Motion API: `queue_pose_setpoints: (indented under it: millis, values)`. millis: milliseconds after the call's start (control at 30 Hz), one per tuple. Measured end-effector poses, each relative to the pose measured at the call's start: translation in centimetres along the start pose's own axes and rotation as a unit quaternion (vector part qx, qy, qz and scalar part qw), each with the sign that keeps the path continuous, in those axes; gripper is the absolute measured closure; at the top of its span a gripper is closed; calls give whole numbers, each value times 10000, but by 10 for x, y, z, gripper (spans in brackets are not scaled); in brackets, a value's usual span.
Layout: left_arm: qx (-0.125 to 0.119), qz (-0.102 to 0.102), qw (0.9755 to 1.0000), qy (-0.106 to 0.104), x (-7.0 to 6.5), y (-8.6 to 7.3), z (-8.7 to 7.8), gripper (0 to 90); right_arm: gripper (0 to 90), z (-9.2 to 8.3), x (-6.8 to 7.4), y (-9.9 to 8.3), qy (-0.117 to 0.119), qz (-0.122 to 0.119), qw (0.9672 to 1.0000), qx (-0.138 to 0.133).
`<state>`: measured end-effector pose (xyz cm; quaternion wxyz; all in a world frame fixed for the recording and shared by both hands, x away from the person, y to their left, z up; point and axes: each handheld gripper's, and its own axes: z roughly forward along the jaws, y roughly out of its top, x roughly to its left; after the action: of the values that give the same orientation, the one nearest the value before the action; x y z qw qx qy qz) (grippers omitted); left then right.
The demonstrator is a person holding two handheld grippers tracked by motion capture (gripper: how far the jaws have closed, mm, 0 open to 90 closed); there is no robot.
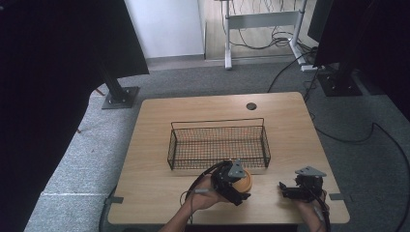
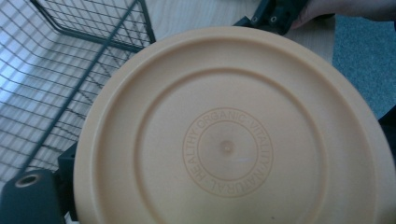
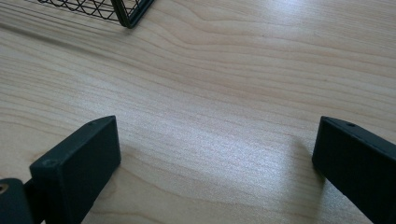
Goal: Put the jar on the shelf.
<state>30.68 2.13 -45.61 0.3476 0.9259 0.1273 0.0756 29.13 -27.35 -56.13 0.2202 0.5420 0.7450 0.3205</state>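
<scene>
An orange round plate (image 1: 245, 181) is held near the table's front edge, just before the near wall of a black wire basket (image 1: 217, 145). My left gripper (image 1: 237, 186) is shut on the plate. In the left gripper view the plate (image 2: 229, 140) shows its underside, with a ring of raised lettering, and one black finger (image 2: 28, 196) sits at its lower left edge. My right gripper (image 1: 286, 189) rests low over the table at the front right, jaws pointing left. In the right gripper view this gripper (image 3: 215, 144) stands open over bare wood.
The basket (image 2: 70, 56) has nothing in it that I can see; its corner (image 3: 126, 11) shows at the top of the right gripper view. The wooden table (image 1: 154, 183) has a cable hole (image 1: 251, 106) at the back. Cables and stand bases lie on the carpet around it.
</scene>
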Motion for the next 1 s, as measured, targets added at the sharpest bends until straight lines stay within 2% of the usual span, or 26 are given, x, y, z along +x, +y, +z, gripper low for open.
queue_pose_setpoints:
  millis: [400,833,1000]
  values:
    - [-70,-33,10000,54,17,8,-19,102,5,0,0,0,-2,6,10000,5]
    - [-164,-274,9993,182,42,10,-33,102,4,0,0,0,-11,18,10000,4]
    - [-128,-328,9988,328,53,11,-35,102,4,0,0,0,-12,16,10000,3]
